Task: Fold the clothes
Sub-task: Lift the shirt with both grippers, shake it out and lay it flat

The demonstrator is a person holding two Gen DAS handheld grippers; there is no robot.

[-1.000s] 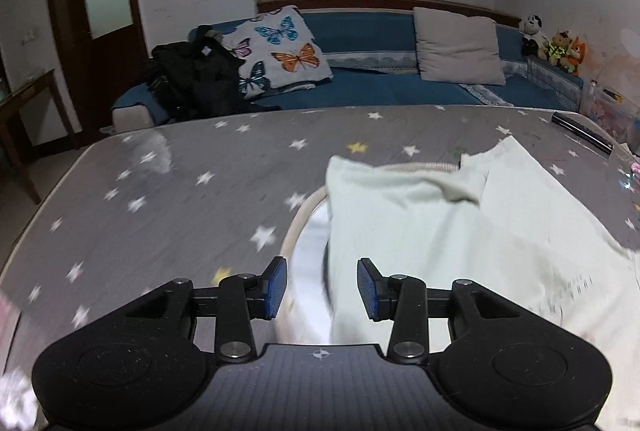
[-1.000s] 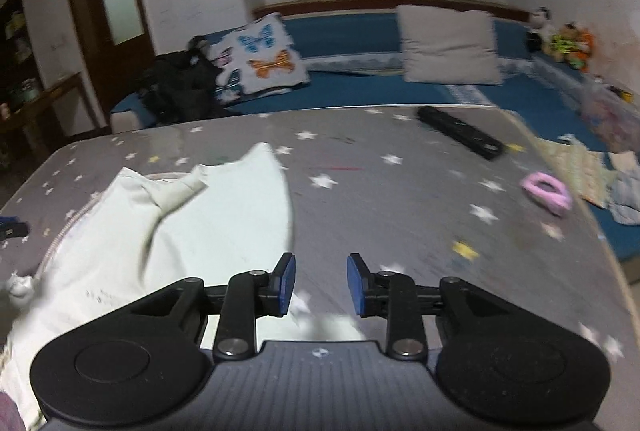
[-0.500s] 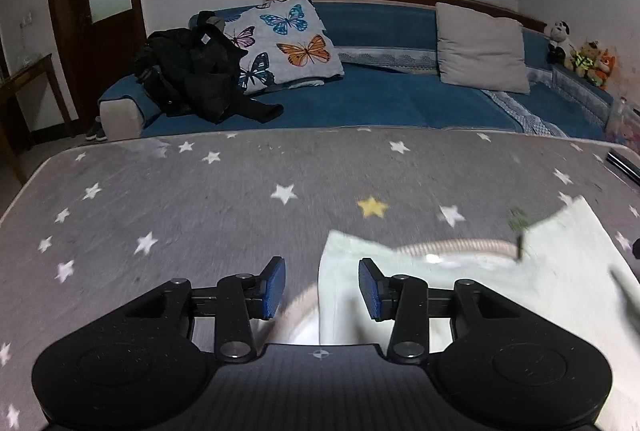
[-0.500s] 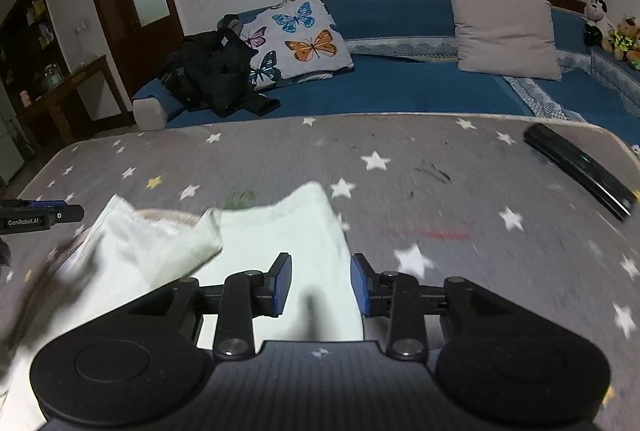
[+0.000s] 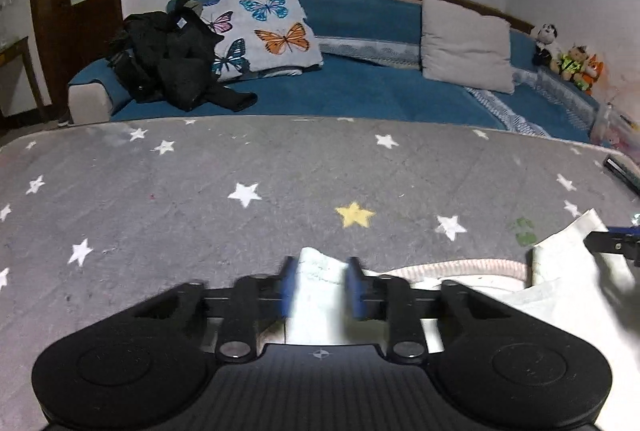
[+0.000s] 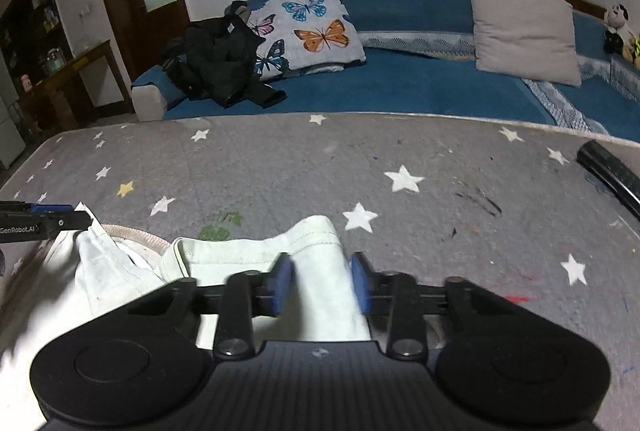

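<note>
A pale cream garment (image 5: 560, 291) lies on the grey star-patterned surface (image 5: 240, 167). My left gripper (image 5: 320, 289) is open, its blue pads either side of the garment's left corner (image 5: 316, 265). My right gripper (image 6: 320, 281) is open, its pads either side of the garment's right corner (image 6: 316, 243). The garment (image 6: 120, 271) spreads left from there, with a ribbed neckline (image 6: 136, 233). My left gripper also shows at the left edge of the right wrist view (image 6: 40, 219); my right gripper shows at the right edge of the left wrist view (image 5: 616, 243).
A black bar-shaped object (image 6: 612, 171) lies at the surface's right edge. Behind the surface is a blue sofa (image 5: 360, 87) with a butterfly pillow (image 5: 264, 31), a grey pillow (image 5: 464, 43), a black jacket (image 5: 172, 59) and soft toys (image 5: 568, 59).
Both grippers have moved forward and down to the garment's far corners. The pads now straddle the cloth edge and stand slightly closer together.
</note>
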